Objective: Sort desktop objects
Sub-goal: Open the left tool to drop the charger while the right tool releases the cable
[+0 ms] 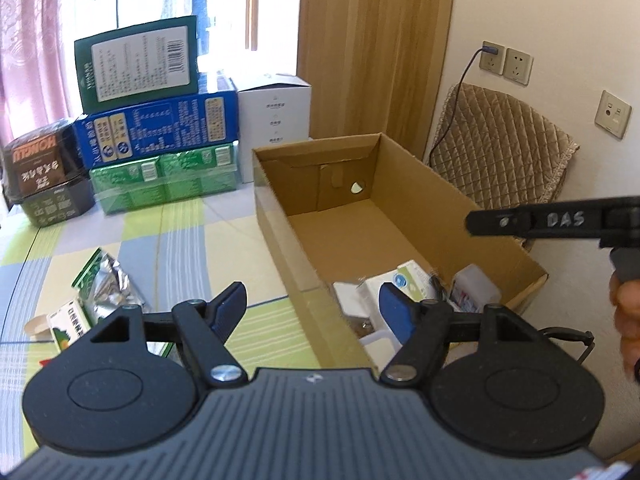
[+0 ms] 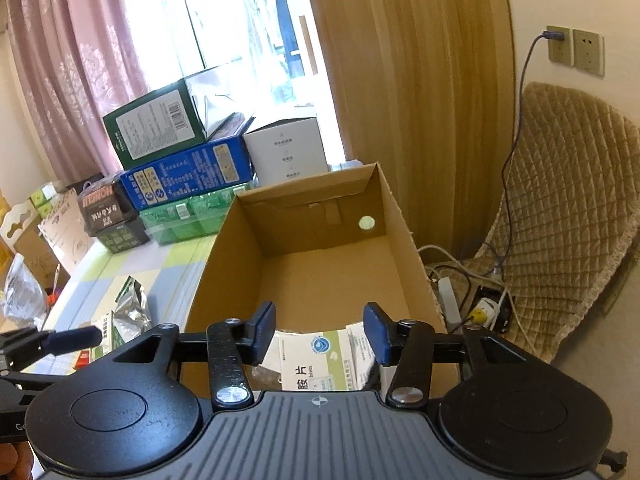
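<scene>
An open cardboard box [image 1: 280,220] stands on the table; it also shows in the right wrist view [image 2: 216,264]. In its near end lie a white and green medicine box [image 2: 316,356], seen too in the left wrist view [image 1: 412,284], and a small white container [image 1: 476,284]. On the table left of the box lie a silver foil pouch [image 1: 108,288] and a small green and white carton [image 1: 68,324]. My left gripper [image 1: 312,308] is open and empty over the box's near left wall. My right gripper [image 2: 320,334] is open and empty above the box's near end.
Stacked green, blue and white cartons [image 1: 160,128] and a dark tub [image 1: 44,172] stand at the table's back. A quilted chair [image 2: 560,216] stands right of the box, with a power strip and cables [image 2: 452,296] below. The checked tablecloth [image 1: 180,240] covers the table.
</scene>
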`<state>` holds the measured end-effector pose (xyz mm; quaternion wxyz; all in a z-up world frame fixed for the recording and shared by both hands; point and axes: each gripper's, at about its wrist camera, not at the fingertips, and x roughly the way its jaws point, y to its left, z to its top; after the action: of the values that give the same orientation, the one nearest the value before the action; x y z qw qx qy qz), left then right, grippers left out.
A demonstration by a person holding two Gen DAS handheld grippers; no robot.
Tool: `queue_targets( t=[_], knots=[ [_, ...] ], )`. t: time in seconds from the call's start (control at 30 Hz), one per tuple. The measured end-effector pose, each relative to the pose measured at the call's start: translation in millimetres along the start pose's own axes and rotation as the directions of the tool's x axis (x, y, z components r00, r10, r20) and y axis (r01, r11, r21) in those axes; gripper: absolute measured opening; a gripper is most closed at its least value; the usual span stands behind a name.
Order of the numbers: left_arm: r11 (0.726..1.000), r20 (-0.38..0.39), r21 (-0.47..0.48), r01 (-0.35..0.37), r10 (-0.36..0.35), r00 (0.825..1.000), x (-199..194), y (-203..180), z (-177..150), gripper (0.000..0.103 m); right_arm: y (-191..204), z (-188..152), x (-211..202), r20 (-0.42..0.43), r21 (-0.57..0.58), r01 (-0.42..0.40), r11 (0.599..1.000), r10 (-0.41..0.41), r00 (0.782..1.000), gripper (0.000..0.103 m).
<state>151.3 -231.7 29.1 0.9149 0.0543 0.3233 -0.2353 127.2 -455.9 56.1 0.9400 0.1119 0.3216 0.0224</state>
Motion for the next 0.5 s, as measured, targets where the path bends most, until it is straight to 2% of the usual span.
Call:
queue_targets(
  t=[0.2,0.4,0.47,0.5],
  knots=[
    [1.000,-0.006,-0.011,-0.018,0.018,1.000,-15.1,9.2,-9.4,0.070,8.2,-5.7,-18.5,0.007,0.019,-0.017,1.000,0.017,1.000,0.055],
    [0.999,0.002,-0.020,-0.039,0.039,0.999,-38.9,19.4,-17.8,0.078,31.6,-15.7,-37.3,0.006,-0.002,-0.050,0.999,0.050,0.999,0.064],
    [0.998,0.002,-0.028,-0.050,0.050,0.999,-47.6,23.9,-21.4,0.080,40.0,-19.7,-42.9,0.008,-0.005,-0.058,0.998,0.058,0.998,0.069],
    [0.998,0.002,-0.034,-0.053,0.054,0.999,-52.3,26.4,-22.8,0.082,44.3,-21.4,-45.8,0.010,-0.005,-0.062,0.998,0.062,0.998,0.076]
  ],
)
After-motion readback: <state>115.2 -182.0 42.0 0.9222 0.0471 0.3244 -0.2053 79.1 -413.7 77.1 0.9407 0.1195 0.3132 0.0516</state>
